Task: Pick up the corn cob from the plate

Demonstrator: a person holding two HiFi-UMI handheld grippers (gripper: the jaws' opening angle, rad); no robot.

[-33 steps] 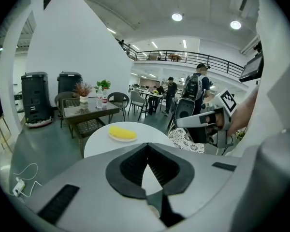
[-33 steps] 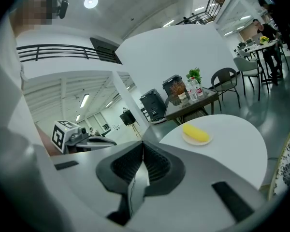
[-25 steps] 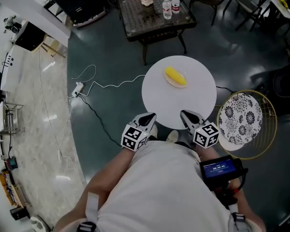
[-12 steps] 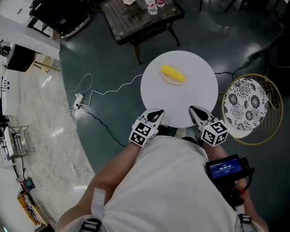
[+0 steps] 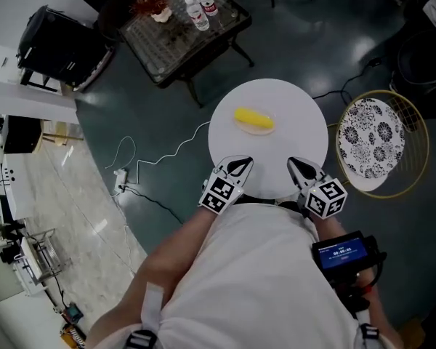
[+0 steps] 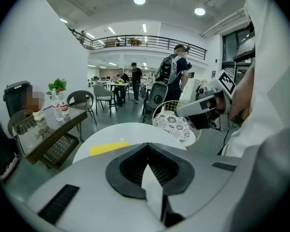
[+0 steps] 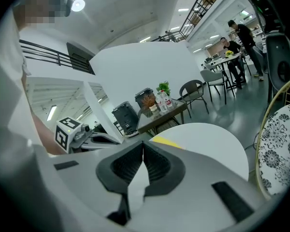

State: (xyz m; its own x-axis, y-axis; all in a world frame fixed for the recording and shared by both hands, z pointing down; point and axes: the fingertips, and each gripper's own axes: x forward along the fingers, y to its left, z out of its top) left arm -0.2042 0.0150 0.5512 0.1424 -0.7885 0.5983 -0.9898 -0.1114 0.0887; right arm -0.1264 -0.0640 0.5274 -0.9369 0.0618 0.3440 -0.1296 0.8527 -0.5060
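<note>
Yellow corn cob [image 5: 253,118]: elongated, lying on its side, its long axis running roughly left to right in the head view. It rests on a small pale plate [image 5: 270,128] that nearly blends into the surface under it. The plate sits on the far half of a round white counter [image 5: 269,162], a little left of centre. In the left gripper view the cob shows only as a flat yellow streak on the counter top.

Left gripper [image 5: 239,163] hovers at the counter's near edge, jaws pressed together, nothing between them. Right gripper [image 5: 296,164] is beside it at the same edge, jaws likewise together and empty. Both are well apart from the cob.

To the right of the counter is a chair [image 5: 370,140] with a gold wire frame and a patterned cushion. Beyond the counter is a dark table [image 5: 167,42] carrying bottles [image 5: 200,9].
</note>
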